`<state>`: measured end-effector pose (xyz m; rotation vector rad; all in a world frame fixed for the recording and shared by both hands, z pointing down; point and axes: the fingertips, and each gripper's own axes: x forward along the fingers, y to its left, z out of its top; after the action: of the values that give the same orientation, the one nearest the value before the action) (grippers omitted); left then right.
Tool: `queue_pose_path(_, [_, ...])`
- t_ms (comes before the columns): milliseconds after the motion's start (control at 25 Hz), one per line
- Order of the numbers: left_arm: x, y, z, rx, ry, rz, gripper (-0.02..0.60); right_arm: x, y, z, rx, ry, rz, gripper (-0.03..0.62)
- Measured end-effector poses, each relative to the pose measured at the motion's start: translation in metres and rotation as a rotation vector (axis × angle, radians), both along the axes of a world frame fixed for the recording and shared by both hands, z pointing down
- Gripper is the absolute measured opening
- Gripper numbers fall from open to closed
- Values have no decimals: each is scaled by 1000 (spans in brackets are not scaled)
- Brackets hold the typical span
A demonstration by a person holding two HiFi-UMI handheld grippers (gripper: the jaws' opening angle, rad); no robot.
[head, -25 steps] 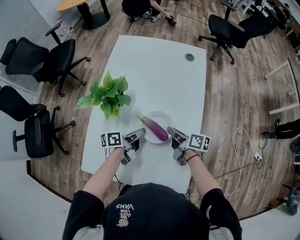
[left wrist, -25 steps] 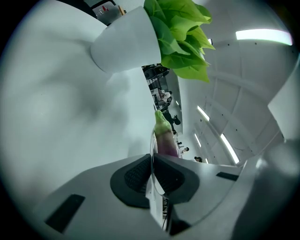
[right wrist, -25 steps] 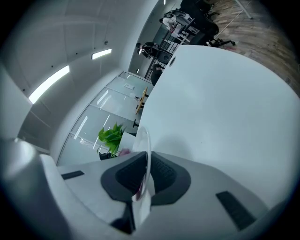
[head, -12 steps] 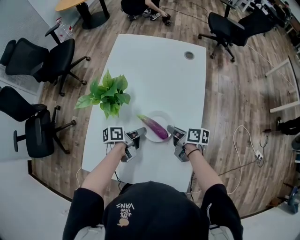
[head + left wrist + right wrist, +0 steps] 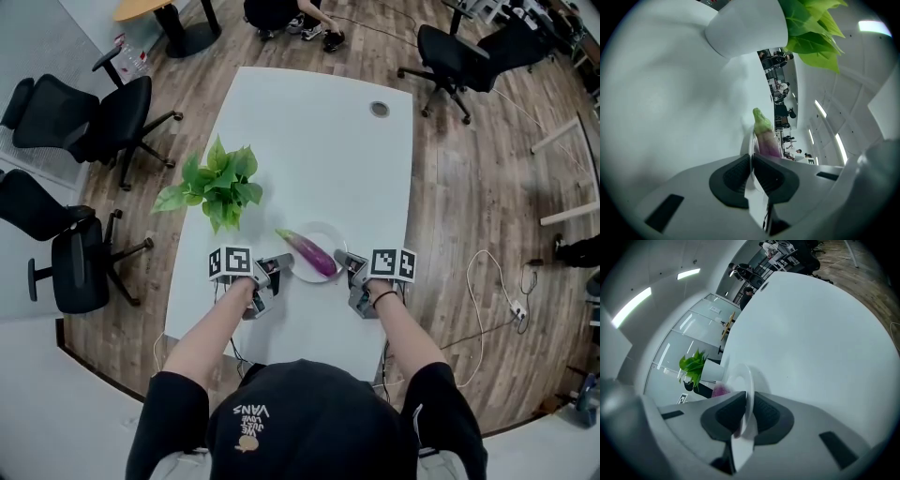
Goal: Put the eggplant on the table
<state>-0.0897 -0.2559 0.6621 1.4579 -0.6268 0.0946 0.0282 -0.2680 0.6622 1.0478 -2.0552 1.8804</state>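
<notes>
purple eggplant lies on round white plate, which looks set down on white table. left gripper pinches the left rim, jaws narrow. right gripper has the right rim between its jaws, now opening. remaining: full release. count: 1 eggplant, 1 plate, 1 green potted plant, 2 grippers.

I see the purple eggplant, its green stem end pointing up-left, lying diagonally across a white plate near my edge of the desk.
</notes>
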Motion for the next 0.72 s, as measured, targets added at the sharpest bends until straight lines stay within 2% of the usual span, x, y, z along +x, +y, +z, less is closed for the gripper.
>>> queue_pose_path(280, [-2,4,5,-68,-4,38,25,-2,3,3,-33,49,-35,46])
queue_pose_path(440, [-3,6,5,-66,-43,94,26,-4,3,3,-37,71,-59,49])
queue_pose_path(720, [-3,6,5,-68,-90,90,26,-6,6,2,-58,94,-78,61])
